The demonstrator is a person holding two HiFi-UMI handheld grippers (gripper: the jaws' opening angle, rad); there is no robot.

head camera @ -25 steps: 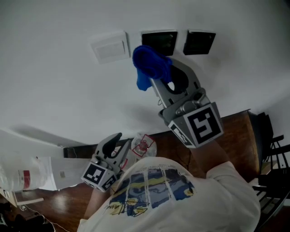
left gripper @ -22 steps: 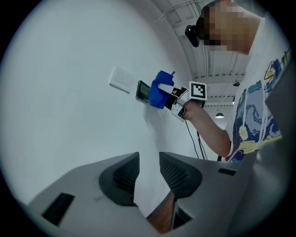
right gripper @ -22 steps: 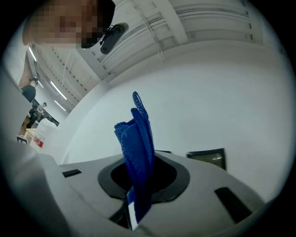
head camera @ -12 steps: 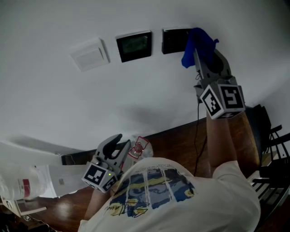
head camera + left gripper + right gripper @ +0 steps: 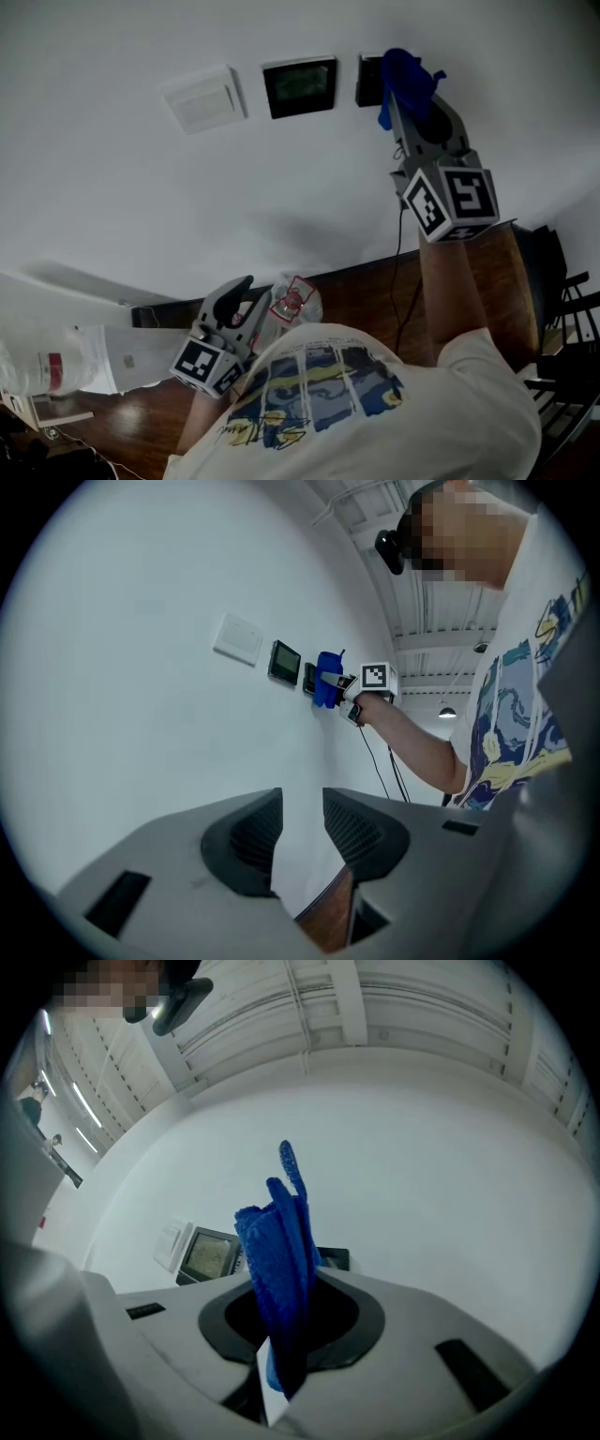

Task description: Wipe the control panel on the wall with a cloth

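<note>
White wall (image 5: 112,187) fills most of the head view, with dark wooden floor (image 5: 370,286) along its foot. The right tool (image 5: 410,101) is raised to the wall, its jaws clenched on a blue cloth (image 5: 405,77) that stands up between them in a folded bunch. The cloth's free end covers the near side of a dark panel (image 5: 368,81) just ahead of that tool and seems to touch it. Just beyond the dark panel, farther from the tool, sits a screen panel (image 5: 300,86), and past that a white switch plate (image 5: 203,98). The left tool (image 5: 302,808) hangs low by the person's shirt (image 5: 319,394), well apart from the panels, with its jaws slightly parted and nothing between them.
</note>
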